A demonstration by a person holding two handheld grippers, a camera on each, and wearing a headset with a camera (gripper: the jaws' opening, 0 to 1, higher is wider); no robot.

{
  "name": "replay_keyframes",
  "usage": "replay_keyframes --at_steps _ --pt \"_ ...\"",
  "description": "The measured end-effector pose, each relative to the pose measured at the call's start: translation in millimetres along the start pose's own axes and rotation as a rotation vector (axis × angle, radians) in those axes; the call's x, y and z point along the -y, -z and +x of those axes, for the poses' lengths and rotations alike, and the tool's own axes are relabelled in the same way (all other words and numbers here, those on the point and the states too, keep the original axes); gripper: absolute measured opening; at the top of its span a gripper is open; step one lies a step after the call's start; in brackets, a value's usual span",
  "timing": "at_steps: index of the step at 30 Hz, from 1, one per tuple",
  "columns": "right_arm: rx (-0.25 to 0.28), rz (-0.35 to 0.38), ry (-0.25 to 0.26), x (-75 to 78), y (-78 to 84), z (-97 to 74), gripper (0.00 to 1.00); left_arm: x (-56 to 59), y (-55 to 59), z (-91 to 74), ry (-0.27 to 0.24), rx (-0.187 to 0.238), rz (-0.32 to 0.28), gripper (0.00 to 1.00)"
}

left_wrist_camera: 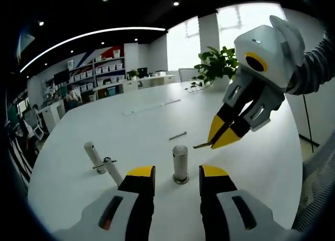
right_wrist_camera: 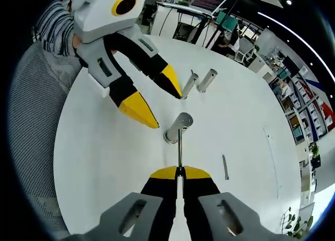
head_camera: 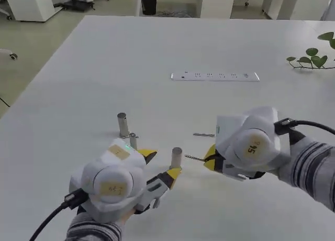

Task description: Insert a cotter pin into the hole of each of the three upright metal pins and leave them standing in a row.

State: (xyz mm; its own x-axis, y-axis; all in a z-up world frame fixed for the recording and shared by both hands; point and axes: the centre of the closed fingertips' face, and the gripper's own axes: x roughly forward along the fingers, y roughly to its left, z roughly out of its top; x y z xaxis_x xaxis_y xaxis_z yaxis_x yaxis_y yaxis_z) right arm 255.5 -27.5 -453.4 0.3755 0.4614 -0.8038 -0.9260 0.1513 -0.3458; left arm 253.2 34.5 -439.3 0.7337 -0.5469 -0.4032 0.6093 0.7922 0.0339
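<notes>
Three upright metal pins stand on the white table. The nearest metal pin stands between the jaws of my open left gripper, which are not touching it. My right gripper is shut on a cotter pin. The cotter pin points at that metal pin, with its tip close to the side. A second metal pin has a cotter pin through it. The third metal pin stands behind it.
A loose cotter pin lies on the table behind my right gripper. A white power strip lies further back. Plant leaves reach in at the far right. The table's left edge runs diagonally.
</notes>
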Motion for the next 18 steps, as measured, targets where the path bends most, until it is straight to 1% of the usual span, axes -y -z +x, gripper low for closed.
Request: replay_keyframes --at_steps 3,9,11,12,13,16,18 --pt "-0.005 -0.003 0.005 2.0 1.6 2.9 0.00 0.6 2.7 6.0 -0.004 -0.012 0.000 0.30" --pt "-0.015 -0.016 0.009 4.0 3.5 6.6 0.00 2.4 8.2 16.5 -0.004 -0.030 -0.027 0.27" --pt "-0.012 -0.012 0.006 3.8 2.3 7.7 0.00 3.1 11.7 21.1 -0.001 -0.050 -0.042 0.26" --pt "-0.011 -0.012 0.007 3.9 1.8 8.2 0.00 2.9 14.2 22.9 -0.003 -0.065 -0.043 0.25" --pt "-0.010 -0.013 0.009 4.3 1.2 8.8 0.00 3.0 14.9 25.9 -0.004 -0.070 -0.040 0.25" --pt "-0.011 -0.013 0.009 4.5 0.3 9.4 0.00 4.2 15.5 30.9 -0.001 -0.070 -0.052 0.23" --pt "-0.011 -0.016 0.010 4.6 -0.3 9.2 0.00 4.8 17.2 34.0 -0.003 -0.079 -0.054 0.22"
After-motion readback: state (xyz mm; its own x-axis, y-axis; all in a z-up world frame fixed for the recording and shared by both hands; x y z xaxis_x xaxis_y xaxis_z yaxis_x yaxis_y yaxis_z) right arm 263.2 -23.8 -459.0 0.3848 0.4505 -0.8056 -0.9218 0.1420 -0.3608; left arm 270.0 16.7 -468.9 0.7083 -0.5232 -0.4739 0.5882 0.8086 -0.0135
